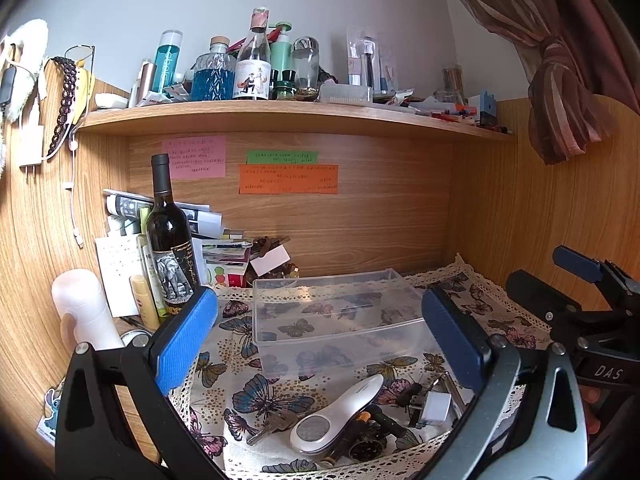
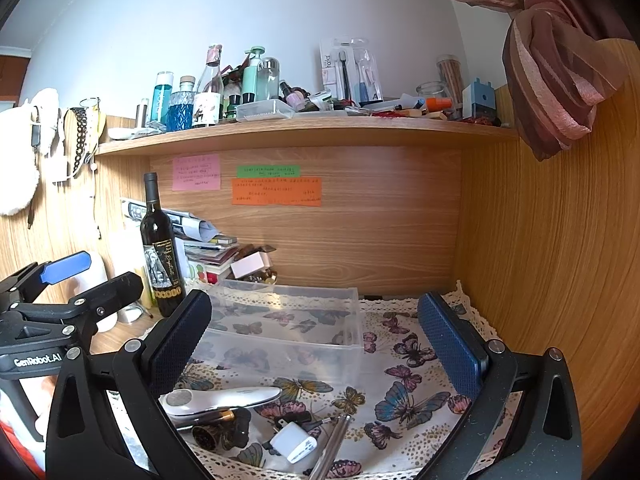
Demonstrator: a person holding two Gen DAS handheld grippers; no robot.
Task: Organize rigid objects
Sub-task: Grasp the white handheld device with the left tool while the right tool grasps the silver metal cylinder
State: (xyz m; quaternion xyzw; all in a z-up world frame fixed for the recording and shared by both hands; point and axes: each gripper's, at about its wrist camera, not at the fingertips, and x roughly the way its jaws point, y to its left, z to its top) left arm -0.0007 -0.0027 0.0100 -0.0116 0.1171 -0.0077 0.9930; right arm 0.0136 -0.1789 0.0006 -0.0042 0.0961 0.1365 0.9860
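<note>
A clear plastic bin (image 1: 336, 316) sits empty on the butterfly cloth (image 1: 260, 396); it also shows in the right wrist view (image 2: 280, 328). In front of it lie a white handheld device (image 1: 340, 416), a key (image 1: 272, 426), a white plug adapter (image 1: 434, 408), a dark wristwatch (image 1: 366, 446) and a metal pen (image 1: 454, 390). The right wrist view shows the white device (image 2: 224, 398), adapter (image 2: 296, 442), watch (image 2: 212, 432) and pen (image 2: 332, 448). My left gripper (image 1: 320, 340) is open above the items. My right gripper (image 2: 316, 340) is open and empty, to the right of the left one.
A dark wine bottle (image 1: 170, 240) and a white bottle (image 1: 84, 308) stand at the left with stacked papers (image 1: 160, 216). A crowded shelf (image 1: 280, 114) runs above. Wooden walls close the back and right. A curtain (image 1: 568, 80) hangs at upper right.
</note>
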